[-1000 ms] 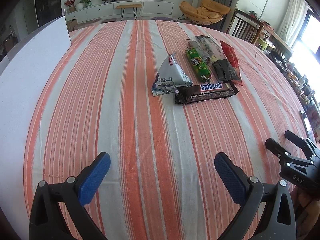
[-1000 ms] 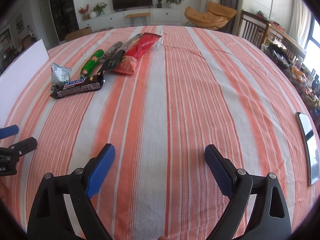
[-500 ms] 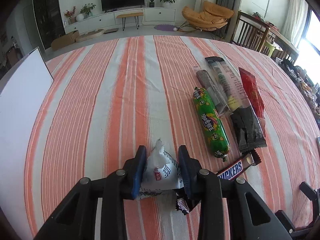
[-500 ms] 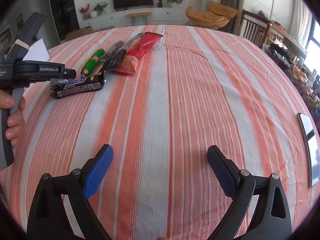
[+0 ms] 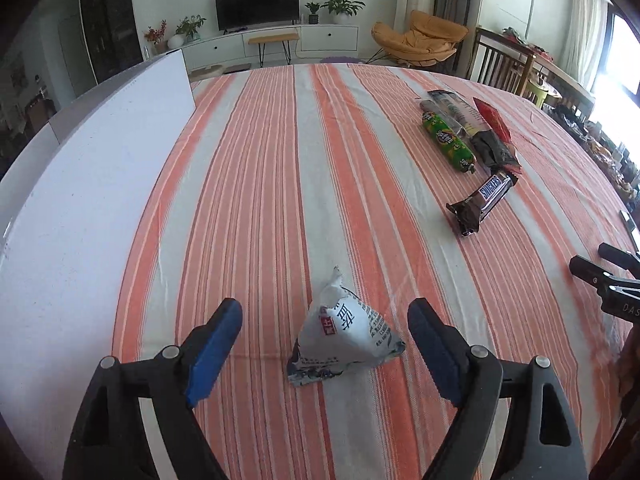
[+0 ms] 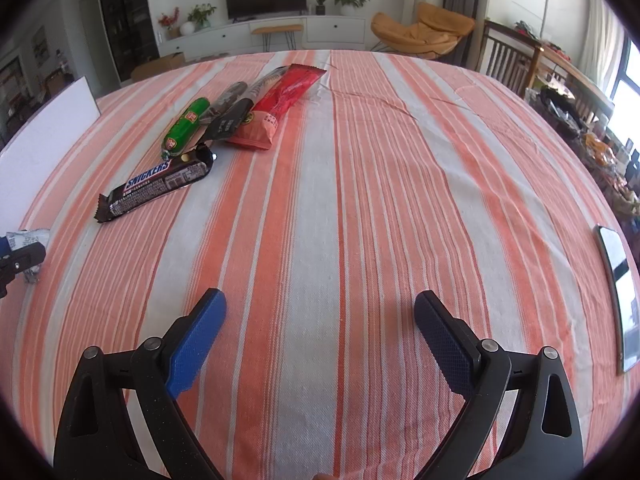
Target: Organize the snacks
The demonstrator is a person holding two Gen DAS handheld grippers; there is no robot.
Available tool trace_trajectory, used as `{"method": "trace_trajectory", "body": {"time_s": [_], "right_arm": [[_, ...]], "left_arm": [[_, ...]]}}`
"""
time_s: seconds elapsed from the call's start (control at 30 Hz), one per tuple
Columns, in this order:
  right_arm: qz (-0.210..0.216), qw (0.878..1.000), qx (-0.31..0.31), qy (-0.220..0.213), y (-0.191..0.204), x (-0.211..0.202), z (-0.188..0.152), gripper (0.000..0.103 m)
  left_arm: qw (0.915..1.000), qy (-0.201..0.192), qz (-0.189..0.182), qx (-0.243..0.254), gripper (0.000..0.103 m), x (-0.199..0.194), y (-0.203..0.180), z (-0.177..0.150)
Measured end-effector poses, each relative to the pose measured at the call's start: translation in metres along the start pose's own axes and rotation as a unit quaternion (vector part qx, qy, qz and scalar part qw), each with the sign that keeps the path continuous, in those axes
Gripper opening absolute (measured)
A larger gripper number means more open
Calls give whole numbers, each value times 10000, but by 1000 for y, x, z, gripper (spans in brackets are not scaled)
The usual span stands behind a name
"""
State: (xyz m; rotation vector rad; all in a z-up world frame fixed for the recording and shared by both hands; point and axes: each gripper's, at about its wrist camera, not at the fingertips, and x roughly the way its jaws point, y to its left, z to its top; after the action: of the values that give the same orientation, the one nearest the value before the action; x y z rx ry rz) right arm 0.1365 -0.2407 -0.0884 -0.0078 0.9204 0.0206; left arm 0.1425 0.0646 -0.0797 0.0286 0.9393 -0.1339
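Note:
A white triangular snack packet (image 5: 344, 340) lies on the striped tablecloth (image 5: 280, 160) between the blue pads of my left gripper (image 5: 324, 312). Its jaws are opening and neither pad touches the packet. Off to the right lie a Snickers bar (image 5: 480, 200), a green sausage stick (image 5: 448, 142), a dark long packet (image 5: 492, 148) and a red packet (image 5: 494, 120). My right gripper (image 6: 320, 308) hovers open over bare cloth with nothing between its fingers. The right wrist view shows the Snickers bar (image 6: 156, 186), the green stick (image 6: 185, 124) and the red packet (image 6: 280, 104) at far left.
A white board (image 5: 80, 184) covers the table's left side, close to the white packet. A phone (image 6: 618, 292) lies at the right edge. Beyond the table stand chairs (image 5: 500, 68) and a TV cabinet (image 5: 280, 40).
My left gripper shut on the white packet beside the Snickers bar, carried it left toward the white board, set it down and let go. The right gripper has stayed in place.

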Motion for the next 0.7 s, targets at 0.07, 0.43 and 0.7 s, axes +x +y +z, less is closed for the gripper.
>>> {"method": "trace_trajectory", "body": {"time_s": [0.07,0.43,0.7], "right_arm": [[0,10000,0,0,0,0,0,97],[2,10000,0,0,0,-1,0,97],[1100,9885,849,597,43,0,36,96]], "left_arm": [[10000,27,38,-87,85,6,5,-3],[9993,38,308,-226,103,17,8,-3],[9993,37,304,-226,103,17,9,-4]]}}
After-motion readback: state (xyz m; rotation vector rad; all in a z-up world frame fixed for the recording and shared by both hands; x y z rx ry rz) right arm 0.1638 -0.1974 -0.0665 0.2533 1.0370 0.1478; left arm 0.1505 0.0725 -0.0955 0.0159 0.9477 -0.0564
